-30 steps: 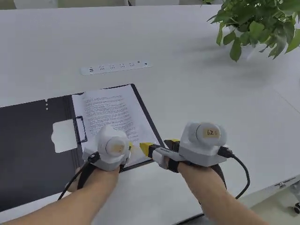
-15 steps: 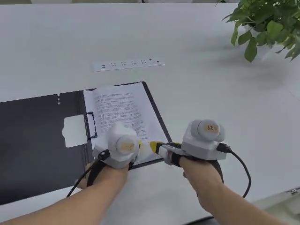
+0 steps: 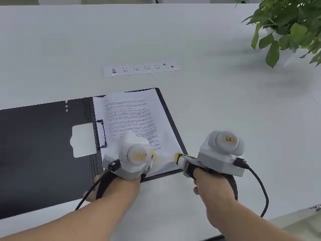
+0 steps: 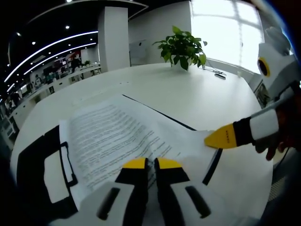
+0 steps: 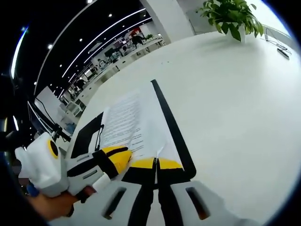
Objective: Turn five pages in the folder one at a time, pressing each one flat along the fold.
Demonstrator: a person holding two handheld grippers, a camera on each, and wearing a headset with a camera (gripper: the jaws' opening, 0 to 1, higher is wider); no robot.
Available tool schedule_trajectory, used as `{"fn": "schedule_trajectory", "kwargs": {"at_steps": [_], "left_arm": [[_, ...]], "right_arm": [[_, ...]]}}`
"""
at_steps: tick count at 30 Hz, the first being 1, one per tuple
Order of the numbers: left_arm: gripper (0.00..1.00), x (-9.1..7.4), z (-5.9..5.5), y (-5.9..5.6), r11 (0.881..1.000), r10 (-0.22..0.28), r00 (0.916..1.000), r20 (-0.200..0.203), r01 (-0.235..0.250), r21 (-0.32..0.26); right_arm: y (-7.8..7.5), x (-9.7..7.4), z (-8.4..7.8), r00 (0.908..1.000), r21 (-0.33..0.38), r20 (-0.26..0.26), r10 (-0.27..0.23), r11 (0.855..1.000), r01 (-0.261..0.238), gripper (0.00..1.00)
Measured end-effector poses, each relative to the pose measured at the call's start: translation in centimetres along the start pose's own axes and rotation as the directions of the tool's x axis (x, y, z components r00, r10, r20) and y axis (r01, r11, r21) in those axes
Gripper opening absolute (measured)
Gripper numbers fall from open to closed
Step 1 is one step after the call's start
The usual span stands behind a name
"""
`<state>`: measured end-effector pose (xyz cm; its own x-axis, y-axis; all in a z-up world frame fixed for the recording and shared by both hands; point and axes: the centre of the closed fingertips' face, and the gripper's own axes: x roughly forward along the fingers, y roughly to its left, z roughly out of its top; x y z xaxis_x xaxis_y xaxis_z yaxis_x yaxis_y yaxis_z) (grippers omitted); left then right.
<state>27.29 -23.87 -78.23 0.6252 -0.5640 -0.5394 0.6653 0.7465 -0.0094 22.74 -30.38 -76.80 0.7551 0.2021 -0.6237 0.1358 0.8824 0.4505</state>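
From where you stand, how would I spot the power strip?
Start at the big white table. Just beyond the open black folder and its printed page lies the power strip: a long flat white bar dotted with sockets.

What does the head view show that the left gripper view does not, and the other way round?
The head view adds the power strip beyond the folder. The left gripper view adds a pillar, bright windows and ceiling light strips. Both share the folder, the printed page, the plant, and the right claw at the page's corner.
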Motion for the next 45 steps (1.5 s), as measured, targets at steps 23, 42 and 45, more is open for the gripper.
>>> {"fn": "schedule_trajectory", "kwargs": {"at_steps": [23, 42, 45], "left_arm": [[0.26, -8.6, -0.6, 2.6, 0.982, -0.091, 0.9958, 0.011, 0.091, -0.166], [0.29, -21.4, -2.7, 9.1, 0.982, 0.041, 0.9962, 0.076, -0.026, -0.188], [0.29, -22.6, -3.0, 9.9, 0.979, 0.074, 0.9936, 0.086, -0.056, -0.194]], "right_arm": [[8.2, -4.1, 3.2, 0.9436, -0.044, 0.179, 0.278, 0.960, -0.275, 0.00], [20.4, -3.5, -2.4, 0.8694, -0.187, 0.032, 0.493, 0.857, -0.479, 0.00], [21.4, -2.8, -3.5, 0.8678, -0.197, -0.006, 0.497, 0.850, -0.488, 0.00]]}}
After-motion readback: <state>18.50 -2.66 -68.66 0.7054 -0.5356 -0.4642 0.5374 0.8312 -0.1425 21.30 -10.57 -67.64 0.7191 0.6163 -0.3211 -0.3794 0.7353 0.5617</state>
